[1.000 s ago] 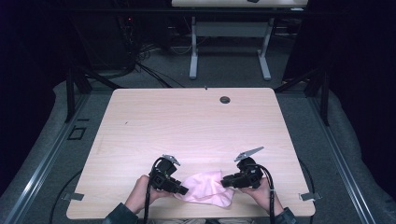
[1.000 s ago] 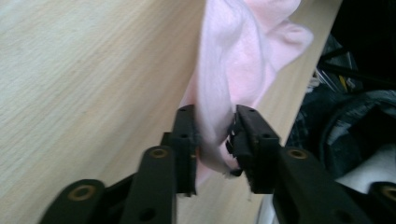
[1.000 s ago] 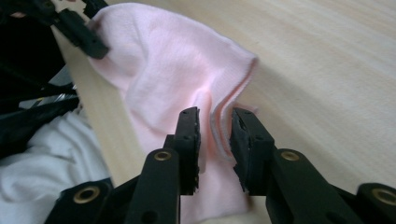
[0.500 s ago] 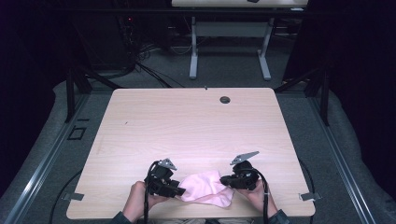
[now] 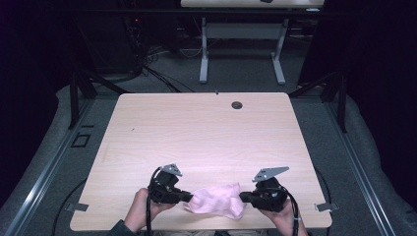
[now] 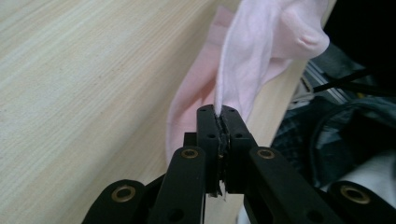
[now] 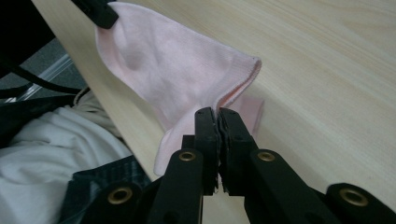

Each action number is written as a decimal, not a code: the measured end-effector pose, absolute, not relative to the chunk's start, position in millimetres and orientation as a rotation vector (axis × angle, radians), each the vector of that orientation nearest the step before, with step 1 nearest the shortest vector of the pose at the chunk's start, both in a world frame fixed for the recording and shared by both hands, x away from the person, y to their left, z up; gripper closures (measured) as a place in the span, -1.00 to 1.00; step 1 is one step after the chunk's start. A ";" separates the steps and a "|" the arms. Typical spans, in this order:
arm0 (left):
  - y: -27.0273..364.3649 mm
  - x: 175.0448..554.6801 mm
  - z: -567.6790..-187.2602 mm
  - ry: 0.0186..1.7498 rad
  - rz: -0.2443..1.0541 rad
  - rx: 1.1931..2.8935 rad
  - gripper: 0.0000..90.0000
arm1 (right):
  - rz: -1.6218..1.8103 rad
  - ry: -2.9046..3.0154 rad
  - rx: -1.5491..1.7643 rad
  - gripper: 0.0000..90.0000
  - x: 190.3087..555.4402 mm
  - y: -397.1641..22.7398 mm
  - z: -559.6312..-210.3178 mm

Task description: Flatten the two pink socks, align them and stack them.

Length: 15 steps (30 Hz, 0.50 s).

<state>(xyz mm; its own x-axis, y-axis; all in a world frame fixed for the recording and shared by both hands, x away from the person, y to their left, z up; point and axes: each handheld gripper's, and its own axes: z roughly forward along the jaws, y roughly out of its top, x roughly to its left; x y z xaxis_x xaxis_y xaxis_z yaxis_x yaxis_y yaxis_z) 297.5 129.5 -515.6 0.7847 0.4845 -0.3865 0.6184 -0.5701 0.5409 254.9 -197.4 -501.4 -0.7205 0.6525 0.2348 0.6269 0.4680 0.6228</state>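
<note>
Both grippers risen since before, jaws just closed, left gripper [image 5: 188,197] and right gripper [image 5: 243,197] pinching pink cloth [image 5: 216,200] (opposite edges), near table [image 5: 206,132] front edge.

a pale wooden table [image 5: 206,142] filled the middle of the high view, with a small dark round hole [image 5: 237,105] near its far edge at about one o'clock from the centre. at the near edge, around six o'clock, a pink cloth [image 5: 216,200] hung stretched between two black grippers. the left gripper [image 5: 188,197], held in the person's left hand [image 5: 142,210], gripped the cloth's end at nine o'clock of it, having just closed. the right gripper [image 5: 242,198], in the right hand [image 5: 282,216], pinched the end at three o'clock. each carried a grey three-cornered plate. a second table's legs [image 5: 241,54] stood at twelve o'clock.
</note>
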 end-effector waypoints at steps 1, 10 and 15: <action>130.4 299.7 -515.6 0.809 -0.282 2.296 0.95 | 1.102 2.658 1.174 0.93 251.5 -198.1 -500.0; 118.1 330.1 -544.0 0.859 -0.323 2.415 0.87 | 0.934 2.657 1.237 0.93 259.6 -191.9 -541.6; 117.2 333.6 -549.4 0.867 -0.293 2.450 0.62 | 0.906 2.635 1.224 0.91 264.3 -188.2 -555.3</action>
